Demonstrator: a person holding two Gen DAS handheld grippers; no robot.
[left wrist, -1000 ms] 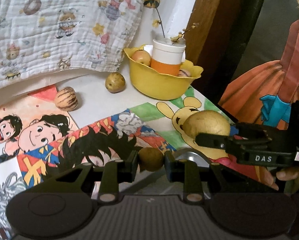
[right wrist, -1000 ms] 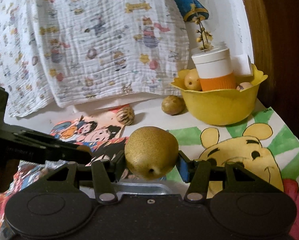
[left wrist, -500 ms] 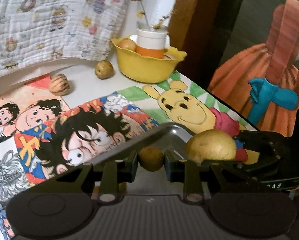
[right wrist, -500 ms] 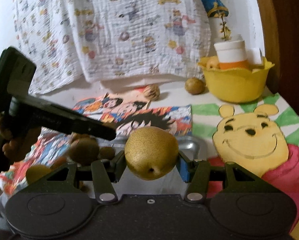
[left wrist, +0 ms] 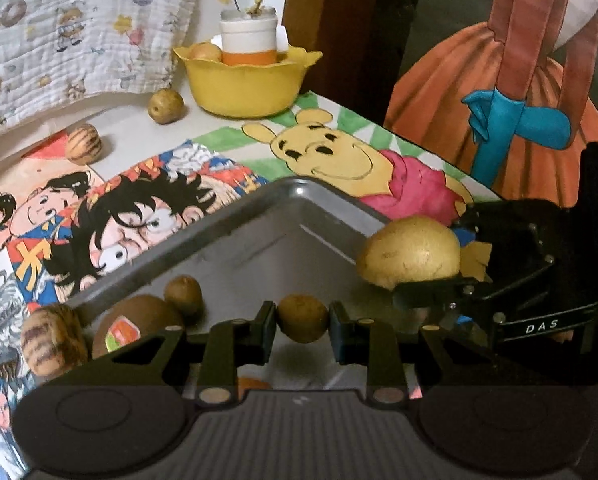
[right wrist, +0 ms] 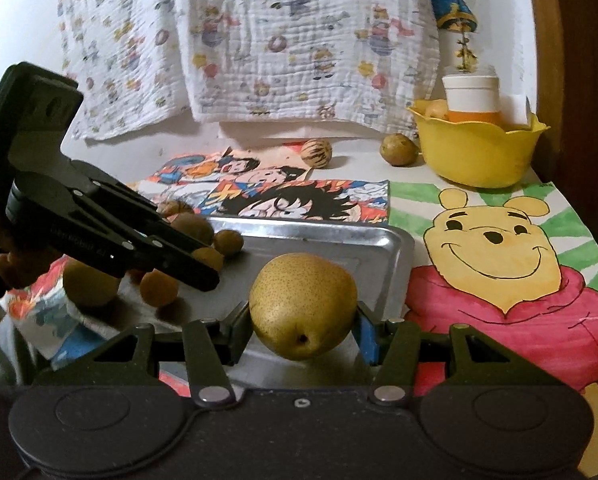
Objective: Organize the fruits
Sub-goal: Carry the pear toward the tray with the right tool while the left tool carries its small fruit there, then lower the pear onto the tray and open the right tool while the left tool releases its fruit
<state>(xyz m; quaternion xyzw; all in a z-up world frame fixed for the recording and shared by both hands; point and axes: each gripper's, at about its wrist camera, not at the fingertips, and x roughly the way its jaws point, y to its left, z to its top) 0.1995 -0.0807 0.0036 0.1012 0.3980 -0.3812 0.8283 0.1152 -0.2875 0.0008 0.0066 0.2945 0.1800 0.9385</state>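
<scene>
Both grippers carry fruit over the metal tray

The left gripper (left wrist: 303, 318) has its jaws clenched on a small brown fruit (left wrist: 302, 318), light and firm, pinched across its middle. The right gripper (right wrist: 303, 320) grips a big speckled pear (right wrist: 302, 305) at its widest part; it looks heavy, smooth and easily bruised. Both hang just above the tray (left wrist: 259, 248), where several fruits (left wrist: 137, 322) already lie. Farther back on the worktop sits a yellow bowl (right wrist: 475, 156).

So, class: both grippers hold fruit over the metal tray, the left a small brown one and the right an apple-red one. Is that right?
Not quite. The right gripper holds a speckled yellow pear, not a red fruit, as the right wrist view shows. The rest stands.
</scene>
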